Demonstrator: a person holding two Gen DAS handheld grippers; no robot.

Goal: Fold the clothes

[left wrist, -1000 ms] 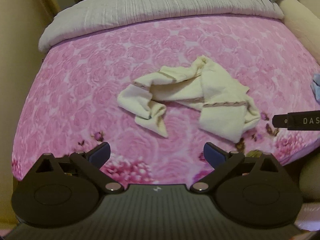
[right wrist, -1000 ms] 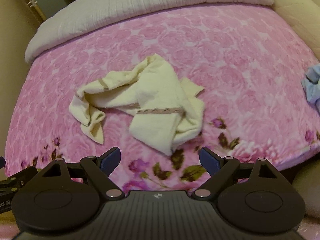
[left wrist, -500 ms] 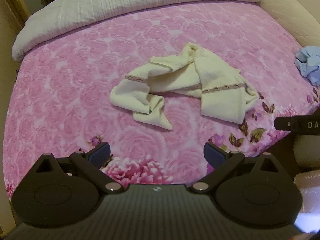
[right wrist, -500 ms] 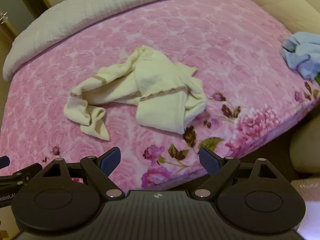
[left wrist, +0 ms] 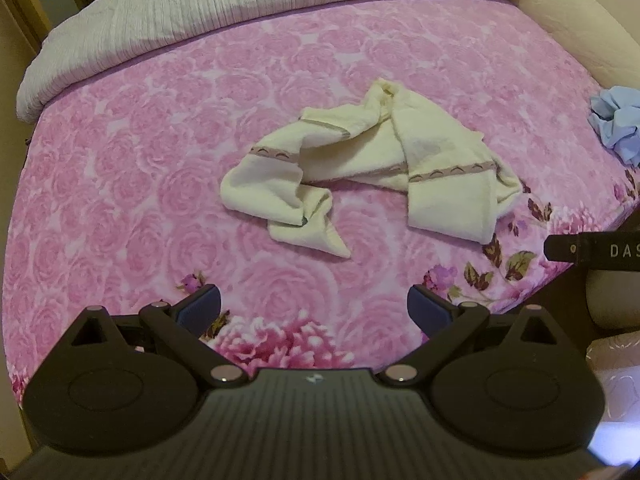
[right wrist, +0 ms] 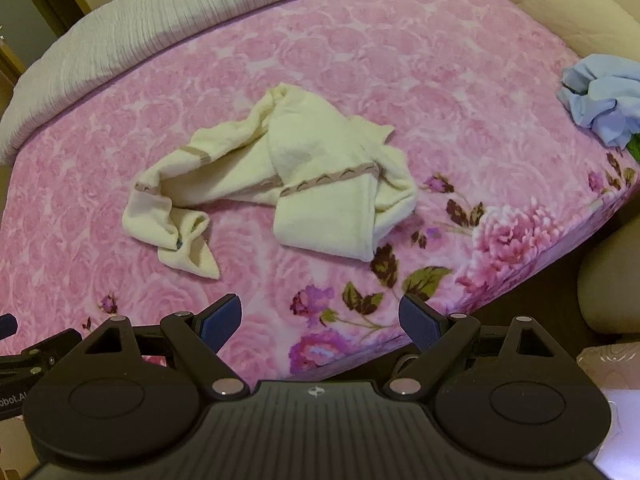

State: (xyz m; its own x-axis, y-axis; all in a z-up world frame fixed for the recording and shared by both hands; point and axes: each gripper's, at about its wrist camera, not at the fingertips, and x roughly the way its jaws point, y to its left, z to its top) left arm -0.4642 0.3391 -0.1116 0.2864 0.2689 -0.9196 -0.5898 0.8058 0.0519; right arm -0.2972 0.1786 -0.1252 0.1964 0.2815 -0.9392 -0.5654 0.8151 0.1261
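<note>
You are holding both claws tilted steeply down over the bed's [left wrist: 120, 184] near edge. Your left gripper [left wrist: 314, 306] and right gripper [right wrist: 320, 318] are both gaping wide, grasping nothing. The crumpled cream towel [left wrist: 372, 172] is lying mid-bed, well apart from both claws, toward the far edge from them.

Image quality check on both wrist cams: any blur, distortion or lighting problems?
Left wrist: sharp, dim warm light, heavy fisheye bowing the pink bedspread; cream towel crisp. Right wrist: same curvature, towel clear, blue cloth slightly soft at the edge, bright blown patch bottom right.
</note>
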